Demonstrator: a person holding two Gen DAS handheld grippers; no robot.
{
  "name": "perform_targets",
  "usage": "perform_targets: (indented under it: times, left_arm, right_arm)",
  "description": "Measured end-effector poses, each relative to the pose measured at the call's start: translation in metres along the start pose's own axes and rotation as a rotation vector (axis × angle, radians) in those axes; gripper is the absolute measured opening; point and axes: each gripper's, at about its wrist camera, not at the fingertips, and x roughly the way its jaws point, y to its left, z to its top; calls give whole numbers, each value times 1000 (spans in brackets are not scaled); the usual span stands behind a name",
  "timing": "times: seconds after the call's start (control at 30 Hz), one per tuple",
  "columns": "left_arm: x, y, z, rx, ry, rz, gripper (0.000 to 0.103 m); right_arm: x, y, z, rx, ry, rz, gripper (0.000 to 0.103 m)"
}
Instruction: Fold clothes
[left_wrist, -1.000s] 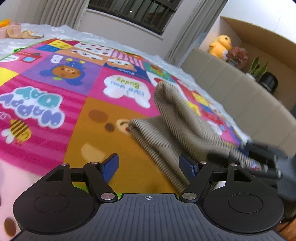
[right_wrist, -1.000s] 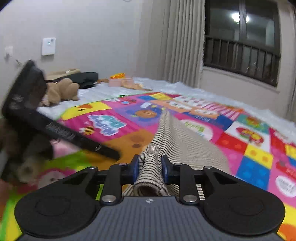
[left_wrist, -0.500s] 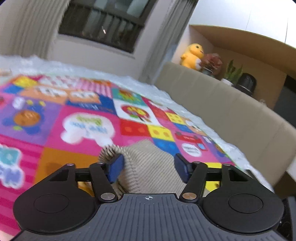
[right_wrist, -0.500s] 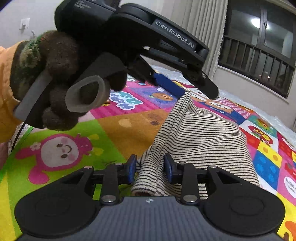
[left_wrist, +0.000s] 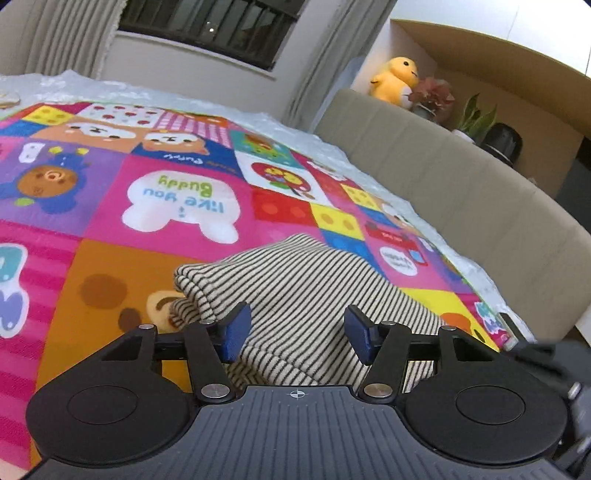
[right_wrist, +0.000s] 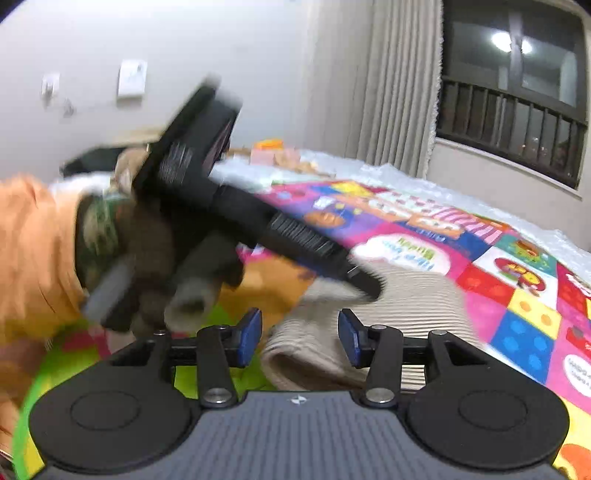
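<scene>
Claw on the left (left_wrist: 295, 334) and right claw (right_wrist: 299, 338) both gape wide and grip nothing, poised just over the near edge of the striped garment (left_wrist: 306, 280), which lies doubled over on the colourful play mat (left_wrist: 110, 258), apparently so the layers settle flat.

A bright patchwork cartoon play mat (left_wrist: 155, 192) covers the floor. A dark barred window (right_wrist: 513, 110) with grey pleated curtains (right_wrist: 395, 85) reflects a ceiling light. A beige padded sofa back (left_wrist: 461, 195) fronts a shelf holding a yellow plush duck (left_wrist: 395, 81).
</scene>
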Motion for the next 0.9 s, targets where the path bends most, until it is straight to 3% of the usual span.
perform_targets:
  times: [0.13, 0.23, 0.33, 0.7, 0.9]
  left_arm:
    - [1, 8, -1, -7, 9, 15, 61]
    - [1, 15, -5, -36, 14, 15, 61]
    - [-3, 16, -9, -35, 17, 21, 62]
    - [-19, -1, -6, -15, -20, 70, 62]
    - [-14, 1, -15, -26, 32, 87, 69]
  right_arm:
    - [-16, -16, 6, 40, -34, -21, 46]
    - [6, -19, -14, 74, 55, -22, 46]
    - [18, -5, -28, 51, 48, -21, 53]
    - [20, 0, -27, 17, 56, -30, 55]
    - [2, -15, -13, 47, 52, -19, 58]
